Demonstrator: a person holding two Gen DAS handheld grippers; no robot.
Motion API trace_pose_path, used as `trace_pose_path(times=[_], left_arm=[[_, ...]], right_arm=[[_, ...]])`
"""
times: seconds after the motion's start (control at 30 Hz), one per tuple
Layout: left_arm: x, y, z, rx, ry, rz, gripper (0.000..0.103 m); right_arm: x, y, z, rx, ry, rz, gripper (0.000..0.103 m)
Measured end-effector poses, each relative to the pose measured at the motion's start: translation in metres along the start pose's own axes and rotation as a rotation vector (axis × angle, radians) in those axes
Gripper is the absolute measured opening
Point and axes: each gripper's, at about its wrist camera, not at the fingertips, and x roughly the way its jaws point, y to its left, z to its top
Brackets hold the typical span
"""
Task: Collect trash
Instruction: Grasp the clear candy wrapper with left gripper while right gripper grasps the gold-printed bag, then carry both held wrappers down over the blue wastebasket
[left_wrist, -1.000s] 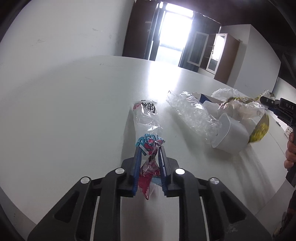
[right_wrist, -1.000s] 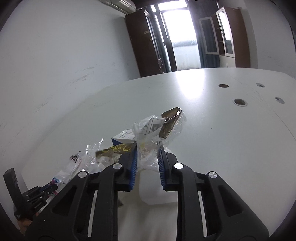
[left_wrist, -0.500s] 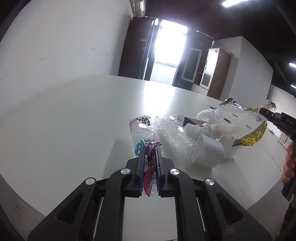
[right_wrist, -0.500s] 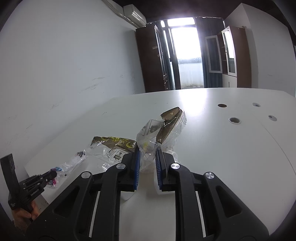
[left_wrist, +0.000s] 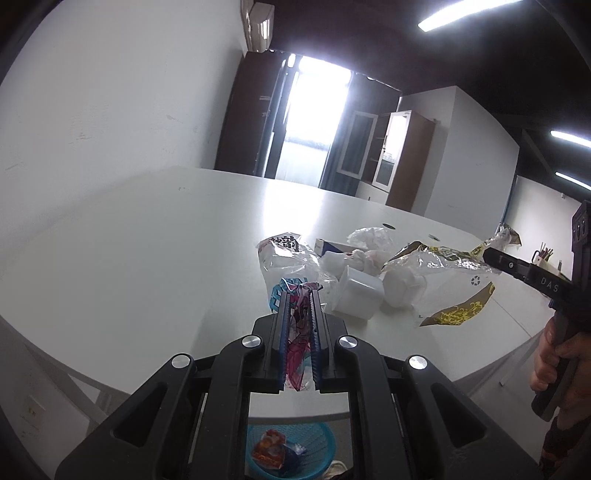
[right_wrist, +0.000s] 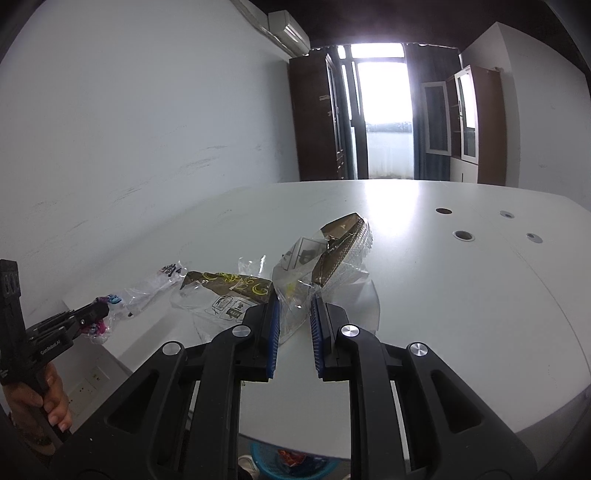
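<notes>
My left gripper (left_wrist: 298, 295) is shut on a pink and blue wrapper (left_wrist: 297, 332), held up near the white table's (left_wrist: 147, 240) front edge. At the right of that view, my right gripper (left_wrist: 493, 257) holds a clear bag with gold print (left_wrist: 443, 269) above the trash pile. The right wrist view shows the right gripper (right_wrist: 293, 306) shut on that clear bag (right_wrist: 295, 269), which hangs crumpled between the blue pads. My left gripper (right_wrist: 98, 308) with its pink wrapper (right_wrist: 99, 326) appears at the left.
White cups (left_wrist: 356, 295), a clear printed bag (left_wrist: 284, 251), a blue-white box (left_wrist: 327, 245) and crumpled tissue (left_wrist: 369, 236) lie on the table. A blue basket (left_wrist: 325, 439) with an orange wrapper stands on the floor below the table edge. Round holes (right_wrist: 463, 235) pierce the table.
Both grippers rose and drew back toward the table's front edge, carrying the wrapper and the clear bag off the surface. The blue basket has come into view below.
</notes>
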Motion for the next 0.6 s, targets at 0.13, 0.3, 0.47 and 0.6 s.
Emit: trace_pose_path(times=[0.13, 0.3, 0.47, 0.6], left_arm=[[-0.013, -0.004, -0.010, 0.014, 0.021, -0.019, 0.009], [-0.030, -0.007, -0.023, 0.047, 0.027, -0.015, 0.008], [-0.032, -0.014, -0.035, 0.046, 0.082, -0.095, 0.008], [-0.029, -0.010, -0.054, 0.034, 0.135, -0.144, 0.008]], right_arm=[[-0.014, 0.007, -0.023, 0.001, 0.021, 0.012, 0.014], [-0.032, 0.011, -0.046, 0.003, 0.032, 0.029, 0.014], [-0.042, 0.017, -0.068, 0.019, 0.066, 0.078, 0.014], [-0.047, 0.024, -0.087, 0.010, 0.090, 0.106, 0.014]])
